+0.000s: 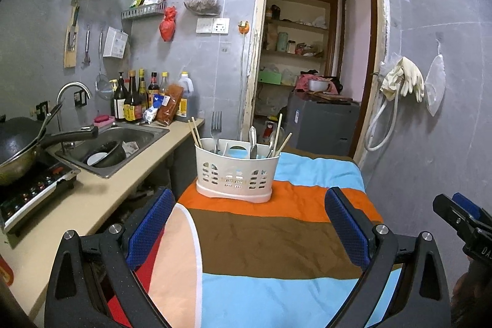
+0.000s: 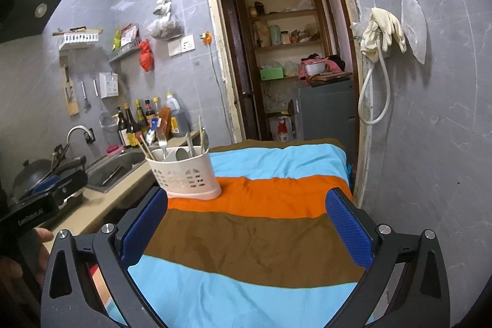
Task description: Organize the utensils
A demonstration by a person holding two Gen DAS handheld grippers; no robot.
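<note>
A cream plastic utensil caddy [image 1: 235, 174] [image 2: 184, 174] stands upright on the orange stripe of a striped cloth [image 1: 270, 235] [image 2: 255, 239]. Inside it stand a fork [image 1: 216, 125] [image 2: 163, 143], wooden chopsticks [image 1: 195, 132] [image 2: 144, 148], a knife [image 1: 252, 142] and other metal pieces. My left gripper [image 1: 249, 223] hangs open in front of the caddy, nothing between its blue pads. Over the brown stripe, to the caddy's right, my right gripper [image 2: 246, 226] is open and empty too. The right gripper's body shows at the left wrist view's right edge.
A counter [image 1: 101, 199] to the left carries a steel sink [image 1: 117, 146] with dishes, a wok [image 1: 18, 149] on an induction hob, and several sauce bottles [image 1: 135, 97]. Behind the cloth-covered table is an open doorway [image 1: 313, 57] with shelves and a grey cabinet. A tiled wall [image 2: 430, 128] closes the right.
</note>
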